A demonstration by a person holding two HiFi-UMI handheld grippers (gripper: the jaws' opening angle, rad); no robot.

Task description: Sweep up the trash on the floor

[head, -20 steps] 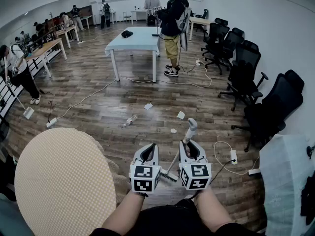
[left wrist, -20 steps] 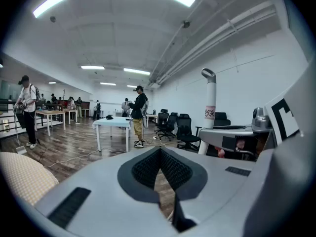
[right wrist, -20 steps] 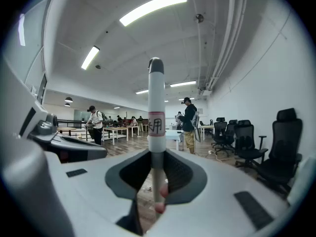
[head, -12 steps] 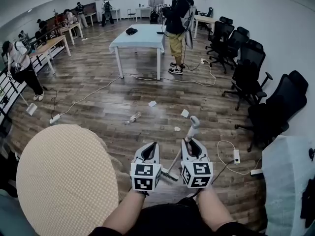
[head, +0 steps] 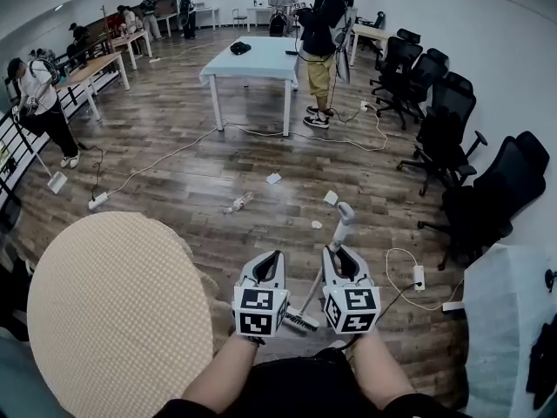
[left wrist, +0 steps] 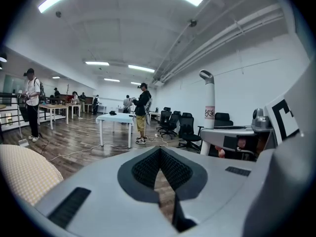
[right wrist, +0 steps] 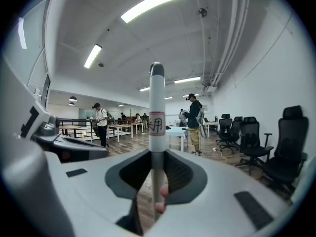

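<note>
- Forearms (head: 218, 377) reach forward side by side from the near edge, with both grippers held level.
- Left gripper (head: 270, 258) points far and slightly right, its jaws pressed together on nothing.
- Trash (head: 237, 205) lies farther out on the wooden floor (head: 174, 172), a crumpled piece to the left and paper scraps (head: 331, 198) to the right, well apart from both grippers.
- Right gripper (head: 336, 252), just beside the left one, pinches the white broom handle (head: 342, 219). The brush (head: 300, 321) sits near, between the two grippers.

A dark wood-plank floor (head: 174, 138) was lit by long ceiling strip lights (right wrist: 154, 3); black office chairs (head: 452, 133) were lined along the white wall (head: 487, 50), near a pale rectangular table (head: 261, 59).
</note>
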